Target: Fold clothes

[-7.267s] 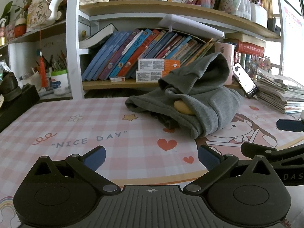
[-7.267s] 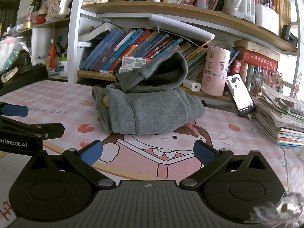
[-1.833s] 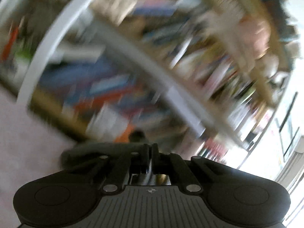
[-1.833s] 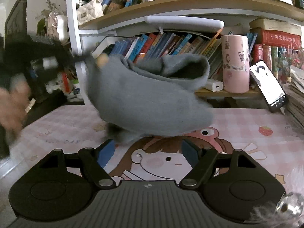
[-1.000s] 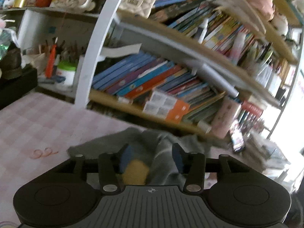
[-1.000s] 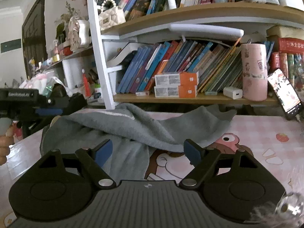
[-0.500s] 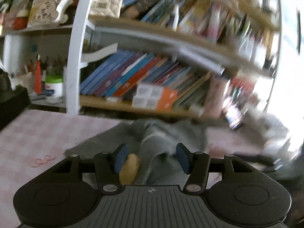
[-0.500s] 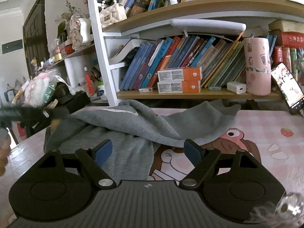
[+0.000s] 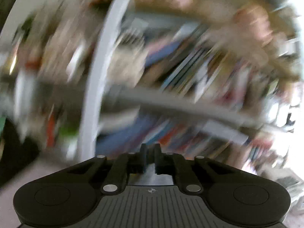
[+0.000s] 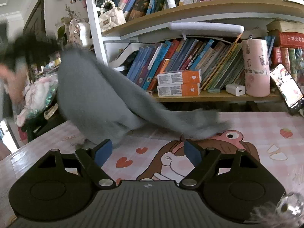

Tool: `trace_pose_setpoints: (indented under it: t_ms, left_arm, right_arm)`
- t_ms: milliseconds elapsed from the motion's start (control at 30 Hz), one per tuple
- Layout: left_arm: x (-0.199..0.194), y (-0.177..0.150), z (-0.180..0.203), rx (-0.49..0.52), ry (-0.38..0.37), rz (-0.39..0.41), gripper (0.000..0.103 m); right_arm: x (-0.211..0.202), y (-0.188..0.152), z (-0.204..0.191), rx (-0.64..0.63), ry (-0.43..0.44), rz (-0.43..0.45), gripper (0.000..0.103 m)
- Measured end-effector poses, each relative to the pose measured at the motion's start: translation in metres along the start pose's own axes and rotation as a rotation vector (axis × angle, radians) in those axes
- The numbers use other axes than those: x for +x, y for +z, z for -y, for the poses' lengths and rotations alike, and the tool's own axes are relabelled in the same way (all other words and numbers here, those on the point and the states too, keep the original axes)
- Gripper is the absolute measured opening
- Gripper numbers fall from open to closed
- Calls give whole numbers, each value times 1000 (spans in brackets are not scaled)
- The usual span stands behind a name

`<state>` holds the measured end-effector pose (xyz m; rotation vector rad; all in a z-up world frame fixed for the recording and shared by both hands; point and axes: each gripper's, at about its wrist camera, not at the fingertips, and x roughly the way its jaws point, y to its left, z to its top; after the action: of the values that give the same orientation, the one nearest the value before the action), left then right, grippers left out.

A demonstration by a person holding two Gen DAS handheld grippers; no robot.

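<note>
Overhead, grey garment (image 10: 89,95) lifted by left gripper (image 9: 150,150), no legible writing.

You see a matt, fuzzy grey cloth garment (image 10: 91,98), a glossy printed table mat (image 10: 266,142), and matt black plastic on your right gripper (image 10: 147,153)

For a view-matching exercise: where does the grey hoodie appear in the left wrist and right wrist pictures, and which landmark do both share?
Left wrist: grey hoodie, seemingly only a pale sliver between the nearly shut jaws; all else blurred.
Right wrist: grey hoodie at left and centre, raised at upper left, trailing onto the table.
Shared landmark: white shelf upright.
</note>
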<state>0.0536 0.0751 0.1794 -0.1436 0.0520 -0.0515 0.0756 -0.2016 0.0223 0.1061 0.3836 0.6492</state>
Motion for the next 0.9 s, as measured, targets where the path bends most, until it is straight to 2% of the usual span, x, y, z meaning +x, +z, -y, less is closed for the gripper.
trace_pose_setpoints:
  t_ms: [33,100,233,267,333,400,500,633,700,733,767,800,900]
  left_arm:
    - [-7,4,19,46,-75,18,2]
    - [-16,-8,55,121,-220,-24,0]
    - [-22,-73,101,172,-413,-263,0]
    - [-24,-89,107,175,-430,-300,0]
    - [-31,-119,110,173,-417,-329,0]
    - [-34,-131,104,152,-395,-371,0]
    - [-39,-128,87,102,-359,-392,4]
    - [-45,-112,65,71,-296,-345,9]
    - [-43,-106,55,33,-282,-337,26]
    - [-41,-103,51,13,-276,-335,47]
    - [-40,-101,47,-6,-270,-334,64]
    - [-40,-99,44,-13,-260,-327,68]
    - [-39,-94,39,-9,-212,-300,69]
  right_arm:
    - [-1,1,1,3,-9,6,82]
    - [-3,2,6,21,-42,28,82]
    - [-14,6,20,83,-152,109,82]
    - [-14,6,19,61,-178,107,82]
    - [-13,5,16,5,-231,98,82]
    - [-4,-3,1,-105,-250,66,80]
    - [-4,-6,-6,-147,-187,71,85]
    - [-8,-1,5,-93,-199,102,86]
    - [-9,1,11,-49,-208,108,85]
    - [-10,2,14,-26,-209,116,85]
    - [-13,3,16,-7,-208,131,85]
    - [-17,3,17,3,-204,149,85]
    - [-28,5,17,22,-194,224,85]
